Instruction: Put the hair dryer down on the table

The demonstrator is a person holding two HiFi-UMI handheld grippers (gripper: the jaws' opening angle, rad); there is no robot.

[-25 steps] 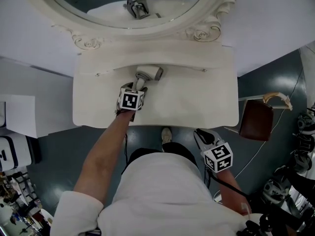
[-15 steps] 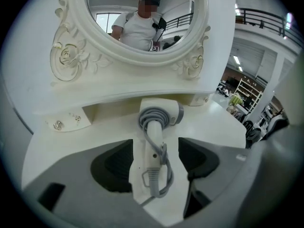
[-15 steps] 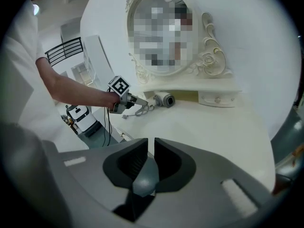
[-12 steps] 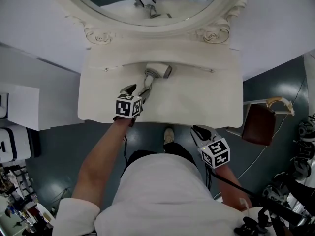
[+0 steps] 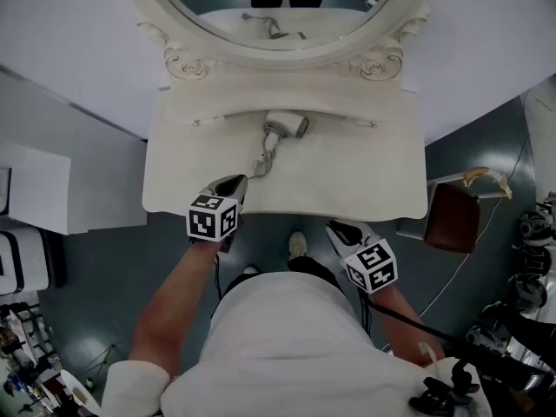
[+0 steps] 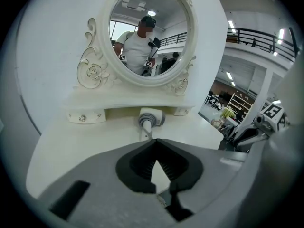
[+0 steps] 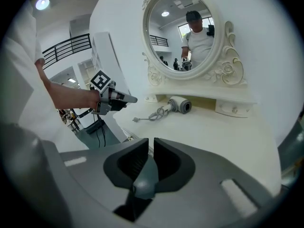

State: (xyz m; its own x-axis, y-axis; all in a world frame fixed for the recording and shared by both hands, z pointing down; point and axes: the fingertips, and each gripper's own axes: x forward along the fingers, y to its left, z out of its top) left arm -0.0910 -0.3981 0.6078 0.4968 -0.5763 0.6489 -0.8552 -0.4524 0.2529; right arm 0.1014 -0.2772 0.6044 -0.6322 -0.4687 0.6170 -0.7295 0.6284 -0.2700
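One hair dryer (image 5: pixel 284 127) on table (image 5: pixel 365 176), beyond left gripper's (image 5: pixel 233 182) just-closed, empty jaws

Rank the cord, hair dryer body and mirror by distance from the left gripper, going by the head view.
From the left gripper, jaws just closed on nothing, over the table at its front edge:
1. Cord, just ahead and slightly right.
2. Hair dryer body, farther back on the tabletop.
3. Mirror, upright at the very back.

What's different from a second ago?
The left hand-held gripper drew back from the grey hair dryer to the white dressing table's front edge, and its jaws have just closed on nothing. The hair dryer stayed lying on it; the right hand-held gripper stayed off the table.
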